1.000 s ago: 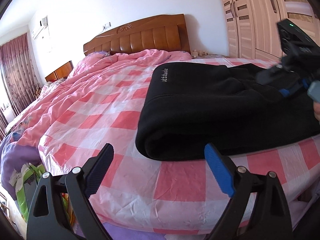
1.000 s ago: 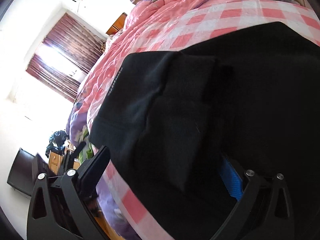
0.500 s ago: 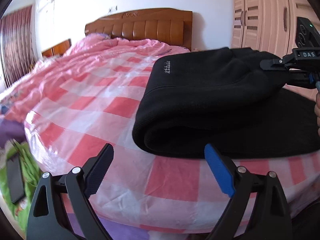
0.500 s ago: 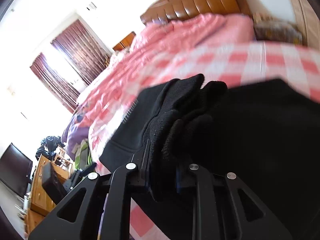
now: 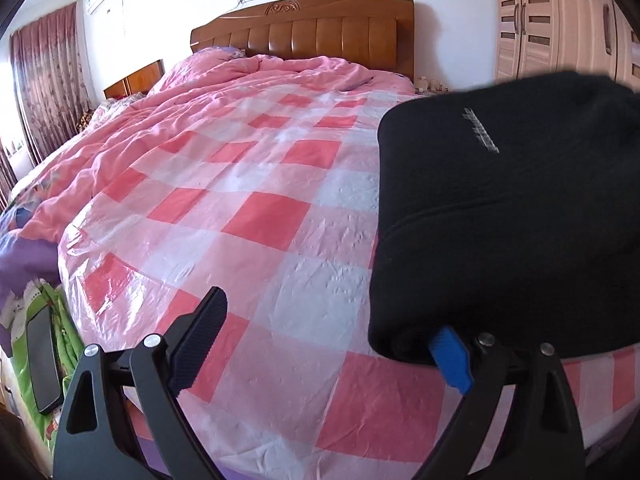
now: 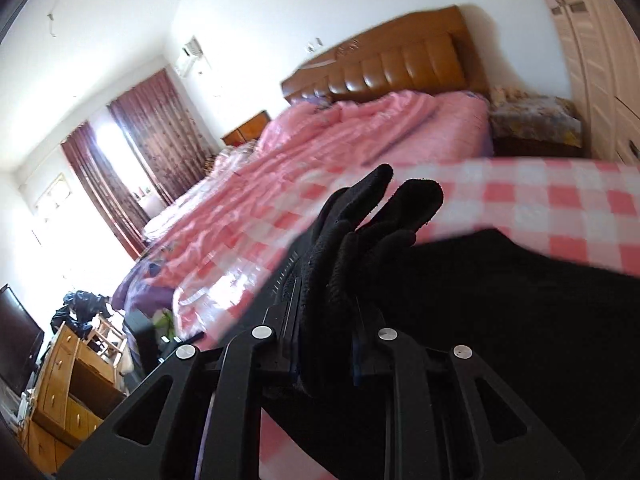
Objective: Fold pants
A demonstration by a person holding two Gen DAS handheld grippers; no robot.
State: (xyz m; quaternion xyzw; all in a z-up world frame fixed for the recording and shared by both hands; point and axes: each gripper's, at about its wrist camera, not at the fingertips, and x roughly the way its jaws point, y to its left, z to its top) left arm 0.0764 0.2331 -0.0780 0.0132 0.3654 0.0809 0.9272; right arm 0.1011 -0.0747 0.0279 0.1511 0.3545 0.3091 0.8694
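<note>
- My right tool [image 6: 326, 334] is clamped tight on a bunched edge of the black pants [image 6: 500, 320]; fabric sticks up past the pads.
- My left tool [image 5: 326, 334] is wide open w/ nothing gripped; its blue right finger [image 5: 452, 356] sits at the pants' near fold, can't tell if touching.
- Pants [image 5: 512, 220] lie folded on the near right part of the bed [image 5: 256, 184], on the pink-checked cover, w/ the pinched edge raised off it.
- Wooden headboard [image 5: 320, 36] at the far end.
</note>
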